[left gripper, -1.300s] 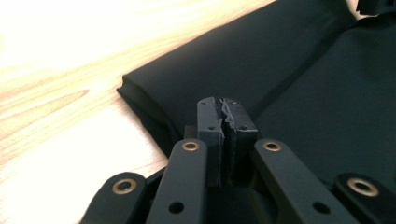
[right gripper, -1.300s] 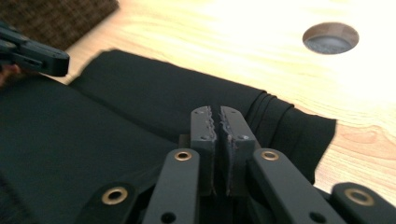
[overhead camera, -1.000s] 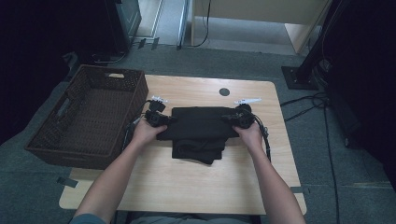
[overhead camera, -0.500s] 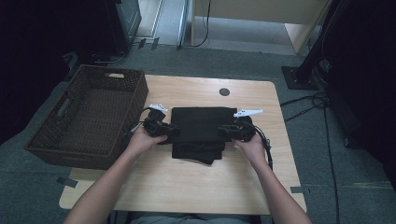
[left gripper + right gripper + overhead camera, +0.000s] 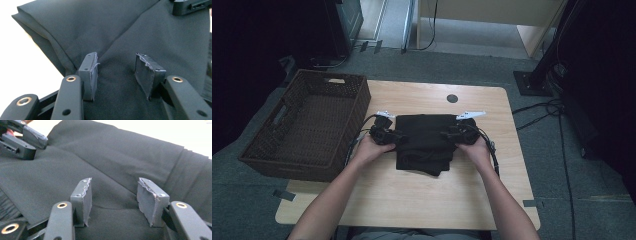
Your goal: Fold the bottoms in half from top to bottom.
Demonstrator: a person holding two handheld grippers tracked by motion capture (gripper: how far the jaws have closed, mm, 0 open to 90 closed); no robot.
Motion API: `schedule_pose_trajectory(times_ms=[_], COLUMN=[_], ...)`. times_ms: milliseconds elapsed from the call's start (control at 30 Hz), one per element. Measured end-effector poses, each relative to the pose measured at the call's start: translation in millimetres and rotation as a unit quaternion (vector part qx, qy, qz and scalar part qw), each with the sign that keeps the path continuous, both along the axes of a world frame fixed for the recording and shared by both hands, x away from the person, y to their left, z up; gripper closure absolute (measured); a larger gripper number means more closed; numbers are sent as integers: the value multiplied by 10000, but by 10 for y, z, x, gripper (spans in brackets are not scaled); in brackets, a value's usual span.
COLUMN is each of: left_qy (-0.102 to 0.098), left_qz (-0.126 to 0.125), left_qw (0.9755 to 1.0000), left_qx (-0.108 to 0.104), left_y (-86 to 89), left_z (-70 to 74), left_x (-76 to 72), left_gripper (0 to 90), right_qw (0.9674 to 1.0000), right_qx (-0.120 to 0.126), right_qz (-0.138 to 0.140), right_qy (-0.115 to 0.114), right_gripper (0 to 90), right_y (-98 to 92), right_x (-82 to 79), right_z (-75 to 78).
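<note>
From above, my hands hide both sets of jaws at the sides of the folded black garment (image 5: 424,142), mid-table beside the wicker basket (image 5: 307,125). My left gripper (image 5: 117,72) and right gripper (image 5: 113,197) have just been opening; pads stand apart over cloth, gripping nothing.

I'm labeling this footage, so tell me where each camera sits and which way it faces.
High view: above the person's side, looking forward and down at the table; forearms and both grippers show.
Left gripper view: on the left gripper, along its open fingers onto the black cloth.
Right gripper view: likewise on the right gripper.
All share the cloth.
</note>
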State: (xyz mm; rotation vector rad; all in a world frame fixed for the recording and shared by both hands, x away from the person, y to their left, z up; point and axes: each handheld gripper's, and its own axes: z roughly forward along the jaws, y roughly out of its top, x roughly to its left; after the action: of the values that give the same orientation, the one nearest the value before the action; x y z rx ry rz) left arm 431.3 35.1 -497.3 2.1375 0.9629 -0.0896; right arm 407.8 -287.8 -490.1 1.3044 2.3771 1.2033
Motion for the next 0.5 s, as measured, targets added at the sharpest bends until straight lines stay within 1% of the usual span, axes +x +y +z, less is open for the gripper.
schedule_pose_trajectory(times_ms=[33,67,100,167,200,233,267,300,333,367,400,433,467,500], left_qy=[-25,-25,-112,-136,-176,-218,-265,-298,-324,-379,-395,-418,-500,-528], left_qz=[-11,-11,-46,-80,-108,-148,-160,-134,-86,-69,-32,-33,-46,-47], left_qw=[10000,10000,9998,9998,9997,9995,9994,9993,9993,9991,9992,9991,9987,9986], left_qx=[24,24,139,133,163,155,177,185,161,159,86,21,-16,-67], left_y=[-3,-3,-6,-1,3,8,9,13,16,28,41,62,76,87], left_z=[0,0,0,-8,-17,-18,-11,8,34,72,113,176,228,275], left_x=[-3,-3,-17,-38,-58,-71,-89,-103,-117,-132,-146,-170,-198,-226], left_gripper=[553,575,632,703,760,833,874,894,900,900,900,900,900,900], right_qw=[10000,10000,9999,9998,9997,9996,9996,9995,9996,9997,9998,9999,9997,9996], right_qx=[-43,-43,-91,-123,-132,-164,-126,-116,-80,8,52,73,182,205], right_qz=[29,29,110,153,196,194,222,224,215,191,153,151,166,187], right_qy=[59,59,67,69,91,97,156,203,187,174,117,13,-16,-72], right_gripper=[467,467,522,626,689,779,810,831,856,870,871,877,878,885], right_y=[24,24,55,70,76,80,79,73,65,51,39,25,12,2], right_x=[1,1,-22,-50,-67,-82,-87,-90,-91,-103,-126,-148,-194,-227], right_z=[-32,-32,-76,-94,-105,-110,-104,-86,-61,-18,33,86,153,194])
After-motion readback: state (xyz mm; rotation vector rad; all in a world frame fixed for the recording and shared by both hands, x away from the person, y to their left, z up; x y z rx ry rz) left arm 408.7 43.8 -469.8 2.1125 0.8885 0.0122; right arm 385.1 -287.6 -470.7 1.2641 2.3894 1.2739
